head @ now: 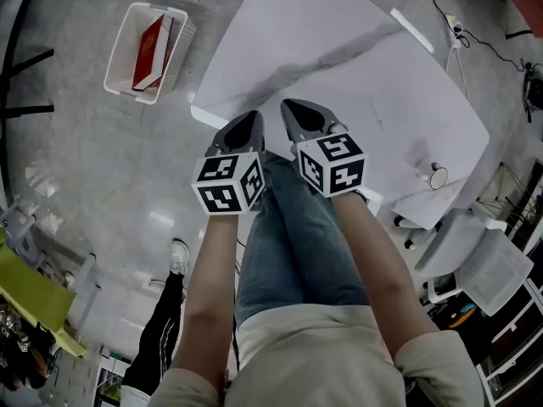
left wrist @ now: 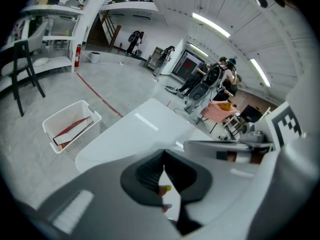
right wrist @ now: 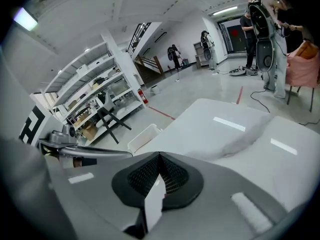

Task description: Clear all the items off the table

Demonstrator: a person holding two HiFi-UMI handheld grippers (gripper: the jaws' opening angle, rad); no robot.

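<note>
The white table [head: 339,75] fills the upper right of the head view, and a small round white object [head: 437,175] lies near its right edge. My left gripper [head: 246,127] and right gripper [head: 299,114] are side by side over the table's near corner. Both are shut with nothing between the jaws. In the left gripper view the left gripper [left wrist: 163,157] has its dark pads pressed together over the table [left wrist: 145,131]. In the right gripper view the right gripper [right wrist: 160,159] is the same over the table [right wrist: 235,134]. A white basket [head: 127,53] on the floor holds a red book [head: 153,49].
The basket [left wrist: 60,121] with the red book [left wrist: 72,129] stands on the grey floor left of the table. A white chair [head: 488,265] is at the table's right side. A person's leg [head: 165,312] is at the lower left. Black chair legs [left wrist: 22,69] and shelves stand further off.
</note>
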